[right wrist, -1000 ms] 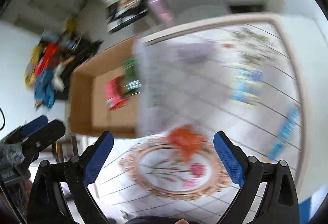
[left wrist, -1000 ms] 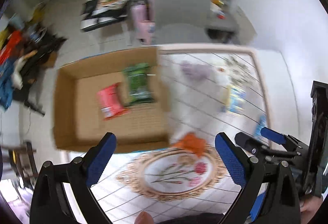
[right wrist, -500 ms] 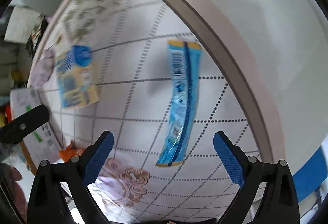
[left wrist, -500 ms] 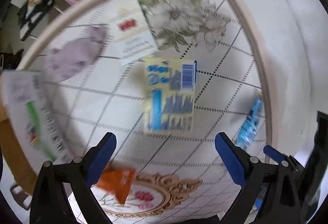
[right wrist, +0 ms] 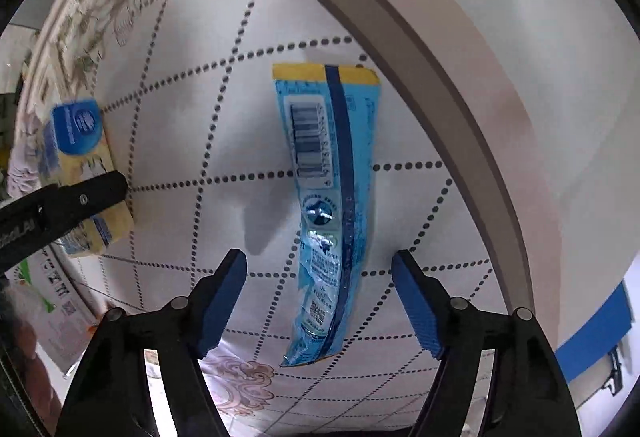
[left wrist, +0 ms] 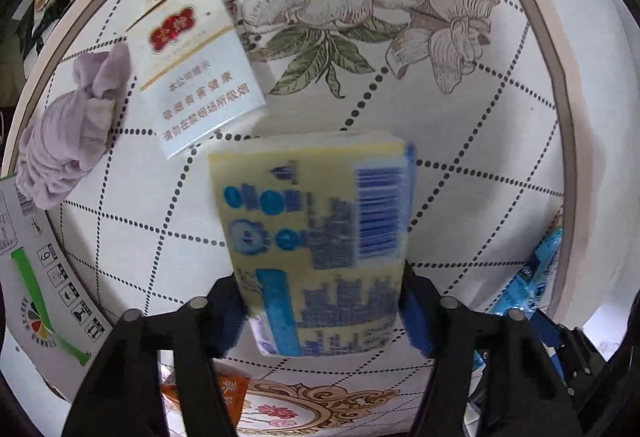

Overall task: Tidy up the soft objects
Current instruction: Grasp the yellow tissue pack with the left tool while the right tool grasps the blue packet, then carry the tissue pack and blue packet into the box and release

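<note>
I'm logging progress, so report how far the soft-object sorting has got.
Done: nothing shows as sorted in these views. In hand: the left tool has its pads against both sides of the yellow tissue pack, gripping it. The right tool is open, straddling the long blue packet without touching it. Left: the lilac cloth, the white carton and the orange sachet lie on the tablecloth.

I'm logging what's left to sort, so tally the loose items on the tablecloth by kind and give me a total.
Yellow tissue pack: 1
Long blue wrapper: 1
White carton with red emblem: 1
Lilac cloth bundle: 1
Orange packet: 1
Total: 5
</note>
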### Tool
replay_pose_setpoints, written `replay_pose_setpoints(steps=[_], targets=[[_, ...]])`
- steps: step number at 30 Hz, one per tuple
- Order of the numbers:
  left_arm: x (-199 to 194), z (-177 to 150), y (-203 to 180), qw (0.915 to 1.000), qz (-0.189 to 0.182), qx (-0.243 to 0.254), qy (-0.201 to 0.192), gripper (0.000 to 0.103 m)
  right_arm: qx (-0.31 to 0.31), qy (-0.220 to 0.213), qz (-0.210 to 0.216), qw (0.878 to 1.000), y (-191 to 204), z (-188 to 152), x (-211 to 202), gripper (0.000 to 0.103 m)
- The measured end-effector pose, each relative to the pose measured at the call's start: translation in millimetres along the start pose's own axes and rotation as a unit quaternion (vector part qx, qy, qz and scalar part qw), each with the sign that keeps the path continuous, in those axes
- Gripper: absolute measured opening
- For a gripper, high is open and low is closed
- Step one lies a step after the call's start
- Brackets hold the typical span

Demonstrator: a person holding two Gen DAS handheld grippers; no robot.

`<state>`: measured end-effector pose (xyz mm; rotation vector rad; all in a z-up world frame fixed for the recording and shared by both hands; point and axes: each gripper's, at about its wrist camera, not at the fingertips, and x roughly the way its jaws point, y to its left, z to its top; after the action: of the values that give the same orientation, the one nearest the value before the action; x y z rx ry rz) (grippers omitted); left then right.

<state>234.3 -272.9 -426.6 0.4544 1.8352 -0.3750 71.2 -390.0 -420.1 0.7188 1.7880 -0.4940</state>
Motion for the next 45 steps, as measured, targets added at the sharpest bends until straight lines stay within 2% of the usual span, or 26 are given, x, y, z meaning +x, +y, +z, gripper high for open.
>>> replay_pose_setpoints(steps=[3,4,5,6,9,11,13,16,19,23,26,29,34,37,41,45], targets=[[3.6,-9.3,5.3,0.9998,-0.008,-0.009,-0.014,0.061,-0.008,-0.007,-0.04,0.999,9.1,-5.1,1.4,0.061],[3.4,-13.0,6.8,0.9997,-0.008,-0.013,-0.018,0.061,-0.01,-0.013,-0.041,0.999,10.6,-8.3,0.7,0.058],[3.4,-17.7,8.6,0.9996,-0.008,-0.015,-0.021,0.06,-0.013,-0.016,-0.043,0.999,13.0,-11.5,0.3,0.047],[3.8,-23.1,10.2,0.9995,-0.01,-0.017,-0.024,0.06,-0.016,-0.018,-0.044,0.999,14.4,-15.0,-0.7,0.027],[1.7,-46.8,15.2,0.999,-0.016,-0.022,-0.035,0.06,-0.019,-0.018,-0.04,0.999,13.7,-23.0,-0.8,0.019],[-2.6,-66.0,18.5,0.9982,-0.028,-0.022,-0.049,0.06,-0.027,-0.023,-0.039,0.999,14.2,-30.7,-4.1,0.016],[-16.2,-93.3,24.8,0.996,-0.056,-0.027,-0.064,0.06,-0.036,-0.024,-0.025,0.999,14.5,-41.8,-11.5,0.016],[-45.7,-137.3,41.9,0.9896,-0.097,-0.037,-0.1,0.06,-0.067,-0.044,-0.002,0.997,21.2,-69.8,-37.6,0.016],[-77.1,-187.2,63.8,0.9814,-0.122,-0.052,-0.139,0.06,-0.104,-0.063,0.019,0.992,31.4,-92.2,-68.6,0.016],[-126.8,-248.9,109.8,0.9676,-0.146,-0.079,-0.19,0.06,-0.172,-0.098,0.049,0.979,64.9,-126.3,-123.6,0.016],[-163.4,-276.8,139.7,0.9586,-0.147,-0.101,-0.222,0.06,-0.223,-0.117,0.074,0.965,110.4,-138.5,-168.8,0.016],[-196.1,-304.9,189.5,0.9453,-0.154,-0.135,-0.254,0.06,-0.277,-0.129,0.101,0.947,170.2,-161.2,-203.7,0.015],[-231.5,-331.3,252.0,0.929,-0.13,-0.177,-0.298,0.06,-0.351,-0.146,0.112,0.918,256.9,-208.6,-230.6,0.015],[-240.4,-338.7,296.3,0.9232,-0.105,-0.202,-0.31,0.06,-0.373,-0.149,0.104,0.91,307.8,-225.0,-230.4,0.015],[-233.6,-331.2,349.8,0.9243,-0.069,-0.226,-0.3,0.06,-0.365,-0.145,0.086,0.916,359.3,-222.6,-214.5,0.015],[-203.7,-304.2,400.1,0.9342,-0.06,-0.24,-0.257,0.06,-0.34,-0.12,0.059,0.931,391.5,-206.6,-181.5,0.016]])
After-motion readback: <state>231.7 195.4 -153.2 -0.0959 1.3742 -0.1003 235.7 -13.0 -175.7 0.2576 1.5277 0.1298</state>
